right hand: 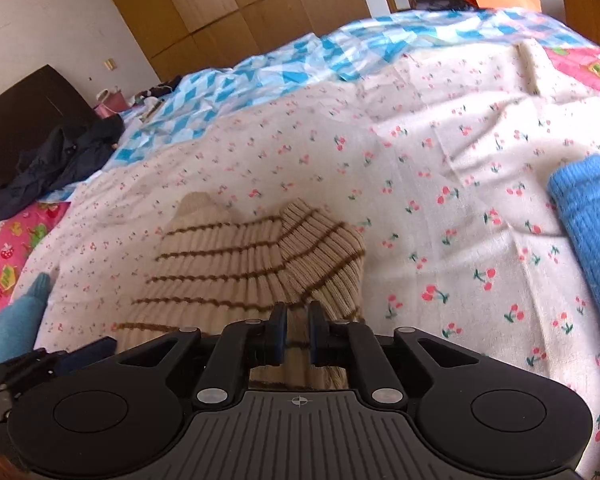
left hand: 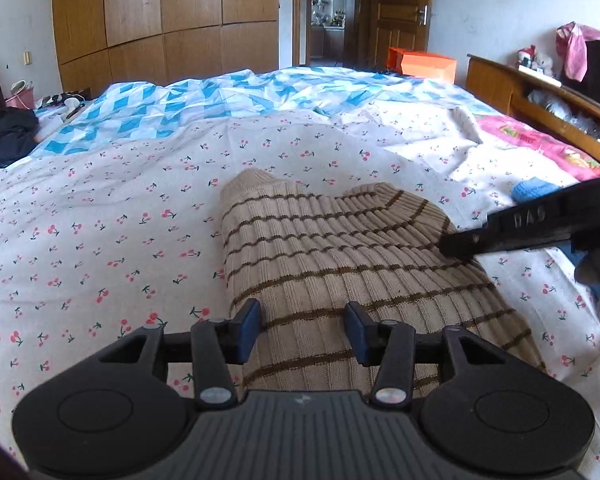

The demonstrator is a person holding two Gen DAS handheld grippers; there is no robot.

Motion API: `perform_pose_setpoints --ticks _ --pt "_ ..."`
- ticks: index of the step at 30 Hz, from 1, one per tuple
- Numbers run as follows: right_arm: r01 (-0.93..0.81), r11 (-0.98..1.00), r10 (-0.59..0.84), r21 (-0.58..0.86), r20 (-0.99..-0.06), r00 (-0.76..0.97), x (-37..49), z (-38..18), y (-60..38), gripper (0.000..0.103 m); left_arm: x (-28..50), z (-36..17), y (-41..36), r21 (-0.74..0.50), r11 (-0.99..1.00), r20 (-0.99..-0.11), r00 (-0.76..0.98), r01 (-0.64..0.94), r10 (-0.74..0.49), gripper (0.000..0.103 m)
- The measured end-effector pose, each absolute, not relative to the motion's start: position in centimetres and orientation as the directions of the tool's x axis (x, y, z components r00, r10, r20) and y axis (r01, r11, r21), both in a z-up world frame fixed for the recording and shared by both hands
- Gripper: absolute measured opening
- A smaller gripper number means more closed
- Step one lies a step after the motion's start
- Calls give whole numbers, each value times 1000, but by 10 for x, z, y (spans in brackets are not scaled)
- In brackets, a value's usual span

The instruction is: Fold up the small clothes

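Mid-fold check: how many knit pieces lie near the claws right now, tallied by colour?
beige knit with brown stripes: 1
bright blue knit: 1
pale teal knit: 1, only partly in view
Total: 3

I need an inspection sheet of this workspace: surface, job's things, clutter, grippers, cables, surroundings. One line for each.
Surface: bed under cherry-print sheet, wrinkled.
Job's things: beige striped knit garment, part folded; blue knit garment at right.
Clutter: dark clothing, pink bucket, orange bag.
Grippers: left gripper jaws open over the beige knit; right gripper jaws narrow, beige knit between them, pressing unclear.
Cables: nothing seen.
Surroundings: wooden wardrobe, open door, shelf.
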State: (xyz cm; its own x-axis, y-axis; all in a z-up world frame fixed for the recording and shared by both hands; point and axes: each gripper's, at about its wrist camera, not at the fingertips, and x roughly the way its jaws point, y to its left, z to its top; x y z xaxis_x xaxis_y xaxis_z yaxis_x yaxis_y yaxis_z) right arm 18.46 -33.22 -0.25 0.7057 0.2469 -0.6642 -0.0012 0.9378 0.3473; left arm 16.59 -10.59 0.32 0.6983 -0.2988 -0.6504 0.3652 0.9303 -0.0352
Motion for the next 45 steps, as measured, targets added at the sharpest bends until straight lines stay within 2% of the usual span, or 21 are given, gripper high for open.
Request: perform_pose_setpoints --ticks 3,6,8,9,10,13,16,18,23,26,28,29,30,35,40,45 --pt "-68 936 284 346 -626 726 200 12 -317 18 166 4 -105 -50 930 -648 697 364 -307 50" --pt "-82 948 271 306 -649 711 234 4 -299 18 168 3 -108 -41 929 -649 697 368 -305 51" --pt "-27 963 211 269 -686 697 256 -13 -298 18 168 1 -108 -37 928 -648 698 370 -305 52" --pt "3 966 187 260 -703 686 263 -23 -302 9 168 0 -106 -40 928 -647 698 369 -306 52" --pt "26 966 171 256 -714 679 268 -31 -307 7 169 -1 -105 -46 930 -646 699 366 -306 53" --pt "63 944 199 325 -709 676 265 -38 -321 7 173 -4 -101 -78 936 -654 691 342 -307 58" --pt "45 960 168 275 -700 694 248 -22 -314 9 171 0 -97 -111 940 -655 687 323 -313 58" --pt "8 962 186 272 -679 710 225 -6 -309 20 164 6 -93 -121 940 -645 694 319 -319 58" --pt "-112 957 267 269 -654 708 144 15 -293 20 137 15 -73 -146 938 -637 696 314 -332 58" --pt "-102 958 268 268 -708 654 114 -2 -289 20 127 3 -73 -115 941 -675 670 318 -309 58" --pt "-57 970 218 235 -746 630 111 -22 -290 16 128 -11 -75 -106 948 -723 630 301 -282 58" --pt "-40 975 197 221 -757 624 111 -28 -291 10 129 -16 -74 -110 953 -743 613 283 -268 58" --pt "-27 979 175 203 -758 628 111 -28 -291 8 128 -20 -72 -119 956 -755 601 269 -263 58" --pt "-58 974 198 219 -698 688 82 1 -284 19 110 -9 -64 -116 958 -733 628 264 -262 58" --pt "-14 983 152 181 -780 607 77 -31 -280 17 103 -18 -67 -115 961 -781 575 252 -244 58" --pt "-18 981 159 196 -736 658 56 -2 -271 19 84 -11 -68 -117 953 -765 586 280 -266 58"
